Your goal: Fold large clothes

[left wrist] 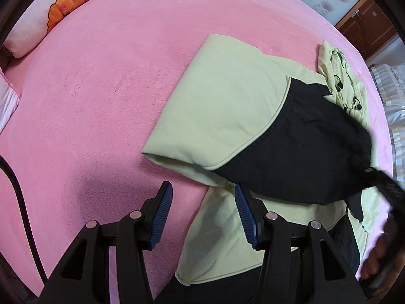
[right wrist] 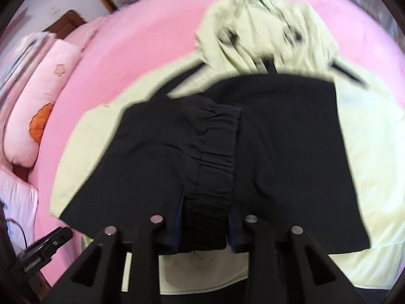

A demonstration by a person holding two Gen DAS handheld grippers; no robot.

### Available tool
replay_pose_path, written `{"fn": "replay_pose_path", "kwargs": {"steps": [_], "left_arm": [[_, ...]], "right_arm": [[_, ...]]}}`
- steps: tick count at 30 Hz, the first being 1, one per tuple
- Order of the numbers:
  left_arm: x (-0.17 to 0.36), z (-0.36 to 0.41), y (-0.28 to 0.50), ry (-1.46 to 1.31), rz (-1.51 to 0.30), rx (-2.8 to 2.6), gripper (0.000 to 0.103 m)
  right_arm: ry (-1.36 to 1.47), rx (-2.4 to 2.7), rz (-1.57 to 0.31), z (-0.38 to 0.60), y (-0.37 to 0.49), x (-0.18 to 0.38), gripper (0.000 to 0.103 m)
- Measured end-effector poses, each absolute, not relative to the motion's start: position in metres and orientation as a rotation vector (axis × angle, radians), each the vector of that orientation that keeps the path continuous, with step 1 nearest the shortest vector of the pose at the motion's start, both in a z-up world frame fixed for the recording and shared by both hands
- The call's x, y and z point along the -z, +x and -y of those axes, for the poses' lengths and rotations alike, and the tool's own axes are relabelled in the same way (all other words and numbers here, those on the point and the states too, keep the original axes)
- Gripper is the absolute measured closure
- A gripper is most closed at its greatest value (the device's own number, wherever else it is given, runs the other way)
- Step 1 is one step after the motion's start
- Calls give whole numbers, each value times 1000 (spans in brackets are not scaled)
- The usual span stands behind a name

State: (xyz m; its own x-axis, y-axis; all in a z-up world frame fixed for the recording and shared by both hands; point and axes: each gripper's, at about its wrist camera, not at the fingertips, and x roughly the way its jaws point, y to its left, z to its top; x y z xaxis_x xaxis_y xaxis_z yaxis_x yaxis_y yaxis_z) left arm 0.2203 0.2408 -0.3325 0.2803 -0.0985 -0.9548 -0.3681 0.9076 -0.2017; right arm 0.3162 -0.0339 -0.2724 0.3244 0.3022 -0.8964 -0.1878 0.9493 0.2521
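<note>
My left gripper (left wrist: 203, 211) hangs above the bed (left wrist: 101, 96), its left finger over bare bedcover and its right finger over the near edge of the jacket (left wrist: 222, 101), which lies spread on the bed to my right. The jacket's hood (left wrist: 341, 81) lies bunched at its far end. One sleeve (right wrist: 177, 157) is folded across the jacket's body, and my right gripper (right wrist: 203, 230) pinches its cuff (right wrist: 212, 177) at the near side. A pillow (left wrist: 50, 20) lies at the bed's far left edge.
</note>
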Motion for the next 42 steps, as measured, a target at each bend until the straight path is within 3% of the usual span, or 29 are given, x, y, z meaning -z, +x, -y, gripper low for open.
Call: {"fn": "replay_pose_path", "kwargs": {"steps": [9,18,26,38,42], "left_arm": [[350,-248,223,-520,-1289,-224,53],[352,-252,232,-549,-1261,-259,57],[352,-239,233,-508,-1269,-245,61],[343,-204,222,-315,-1324,-178,66],[326,-193,220,-241,-1328,-115,66]], "right_arm": [[-18,-524,-788,2,300,128,79],[10,-442,-651,38,304,78,79],[11,-222,-753,114,307,116,80],[-17,40,-1064,201,305,265,80],[15,14,-1163,214,300,290,74]]}}
